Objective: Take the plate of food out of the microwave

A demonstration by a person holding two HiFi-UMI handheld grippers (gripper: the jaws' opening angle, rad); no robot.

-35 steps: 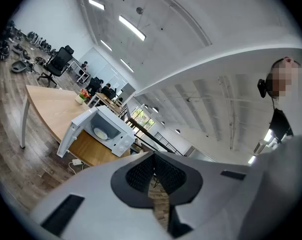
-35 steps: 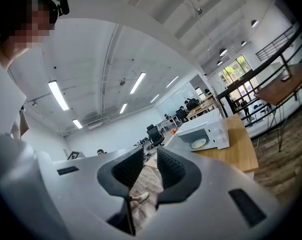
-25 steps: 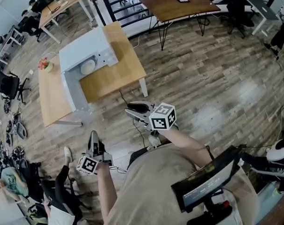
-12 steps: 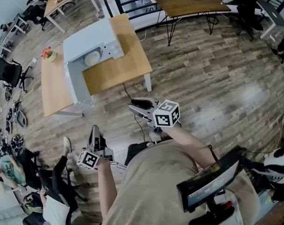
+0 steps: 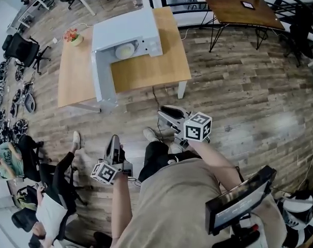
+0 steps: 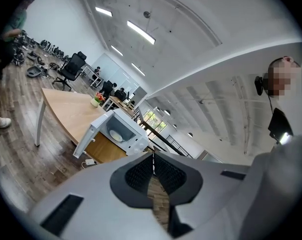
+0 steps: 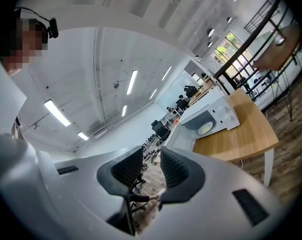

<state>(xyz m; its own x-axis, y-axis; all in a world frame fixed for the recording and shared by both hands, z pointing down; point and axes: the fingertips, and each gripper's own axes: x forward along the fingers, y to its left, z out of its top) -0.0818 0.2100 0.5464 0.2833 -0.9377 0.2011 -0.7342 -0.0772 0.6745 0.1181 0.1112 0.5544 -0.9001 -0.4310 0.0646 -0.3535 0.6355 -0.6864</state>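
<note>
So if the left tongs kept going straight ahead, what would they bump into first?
Most likely the open white microwave on the light wooden table. It sits right past the left tongs' shut tips, with nothing seen in between. Depth is unclear.

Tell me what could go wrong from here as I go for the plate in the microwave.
1. A cable trails from the table onto the floor ahead; you might trip on it.
2. The microwave door stands open, swung out on the left; the left hand-held gripper could knock it.
3. Its jaws are shut and those of the right hand-held gripper barely apart; unopened, they would likely shove the plate rather than grip it.
</note>
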